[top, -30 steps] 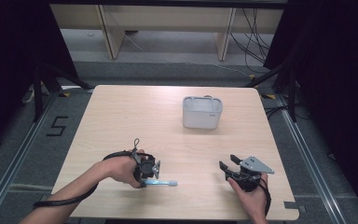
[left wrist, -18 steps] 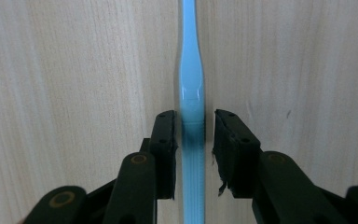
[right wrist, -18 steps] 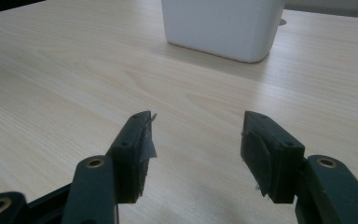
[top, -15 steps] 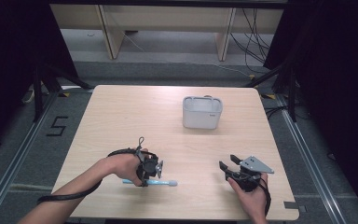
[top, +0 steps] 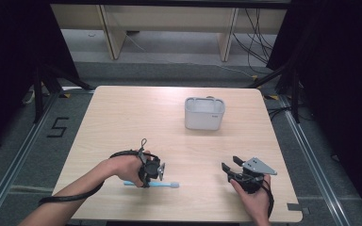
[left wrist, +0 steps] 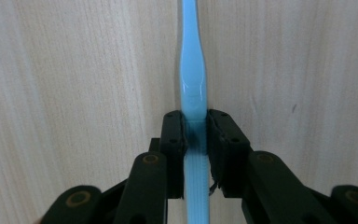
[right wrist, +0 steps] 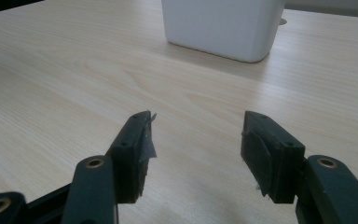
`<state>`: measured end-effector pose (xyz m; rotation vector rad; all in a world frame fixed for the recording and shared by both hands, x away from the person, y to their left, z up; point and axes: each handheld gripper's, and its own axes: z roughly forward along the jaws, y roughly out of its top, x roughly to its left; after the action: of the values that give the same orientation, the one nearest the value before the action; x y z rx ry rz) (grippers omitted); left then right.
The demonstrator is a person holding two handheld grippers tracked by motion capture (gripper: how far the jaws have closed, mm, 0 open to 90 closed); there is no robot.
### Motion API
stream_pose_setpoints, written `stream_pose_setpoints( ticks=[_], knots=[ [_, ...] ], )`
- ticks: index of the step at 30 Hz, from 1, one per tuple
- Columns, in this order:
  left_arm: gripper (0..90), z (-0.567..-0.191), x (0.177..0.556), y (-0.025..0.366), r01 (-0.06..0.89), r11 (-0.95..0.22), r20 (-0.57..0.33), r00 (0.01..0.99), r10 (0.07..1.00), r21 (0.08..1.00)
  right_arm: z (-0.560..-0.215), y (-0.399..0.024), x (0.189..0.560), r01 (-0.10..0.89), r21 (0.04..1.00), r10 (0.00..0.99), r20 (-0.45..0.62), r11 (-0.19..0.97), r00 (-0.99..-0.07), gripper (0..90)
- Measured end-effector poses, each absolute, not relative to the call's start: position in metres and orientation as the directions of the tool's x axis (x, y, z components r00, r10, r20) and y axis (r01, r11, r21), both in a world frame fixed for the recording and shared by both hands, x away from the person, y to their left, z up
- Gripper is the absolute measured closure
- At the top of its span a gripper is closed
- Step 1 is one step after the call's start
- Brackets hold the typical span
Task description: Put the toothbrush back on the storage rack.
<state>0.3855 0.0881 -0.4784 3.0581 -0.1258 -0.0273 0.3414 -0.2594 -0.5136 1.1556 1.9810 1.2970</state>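
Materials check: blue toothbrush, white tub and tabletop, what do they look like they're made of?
Toothbrush: looks like glossy moulded plastic, with a bright highlight along the handle and a ribbed part between the left gripper jaws.
White tub: probably plastic, smooth satin wall, rounded bottom edge.
Table: pale wood grain, matte; solid wood or a printed laminate, cannot tell.

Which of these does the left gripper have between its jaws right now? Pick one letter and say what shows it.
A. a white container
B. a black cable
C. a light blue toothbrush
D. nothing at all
C: in the left gripper view the left gripper has both black pads pressed on the handle of the light blue toothbrush, which lies flat on the wooden table.
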Motion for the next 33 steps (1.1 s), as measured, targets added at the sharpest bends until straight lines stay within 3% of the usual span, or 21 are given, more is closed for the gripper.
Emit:
stream_pose_setpoints(
  ticks=[20, 21, 22, 23, 24, 33],
  knots=[
    [78.2, -0.467, 0.379, 0.095, -0.097, -0.978, 0.028, 0.995, -0.093, 0.185, -0.513, -0.259, 0.34, 0.382, 0.902, 0.857, 0.025, 0.203, -0.515, 44.3],
    [78.2, -0.465, 0.376, 0.096, -0.061, -0.971, 0.024, 0.998, -0.057, 0.231, -0.513, -0.259, 0.34, 0.385, 0.901, 0.856, 0.028, 0.202, -0.515, 44.3],
    [78.2, -0.462, 0.378, 0.097, -0.093, -0.972, 0.044, 0.995, -0.085, 0.216, -0.513, -0.259, 0.34, 0.381, 0.902, 0.857, 0.024, 0.204, -0.515, 44.3],
    [78.2, -0.462, 0.375, 0.097, -0.056, -0.966, 0.03, 0.998, -0.051, 0.252, -0.513, -0.259, 0.34, 0.381, 0.902, 0.857, 0.024, 0.204, -0.515, 44.3],
    [78.2, -0.459, 0.378, 0.098, -0.09, -0.968, 0.049, 0.996, -0.081, 0.236, -0.513, -0.259, 0.34, 0.388, 0.9, 0.856, 0.032, 0.2, -0.515, 44.3],
    [78.2, -0.451, 0.378, 0.106, -0.064, -0.942, 0.087, 0.996, -0.037, 0.328, -0.513, -0.258, 0.339, 0.397, 0.899, 0.862, 0.048, 0.183, -0.505, 44.5]
  ],
)
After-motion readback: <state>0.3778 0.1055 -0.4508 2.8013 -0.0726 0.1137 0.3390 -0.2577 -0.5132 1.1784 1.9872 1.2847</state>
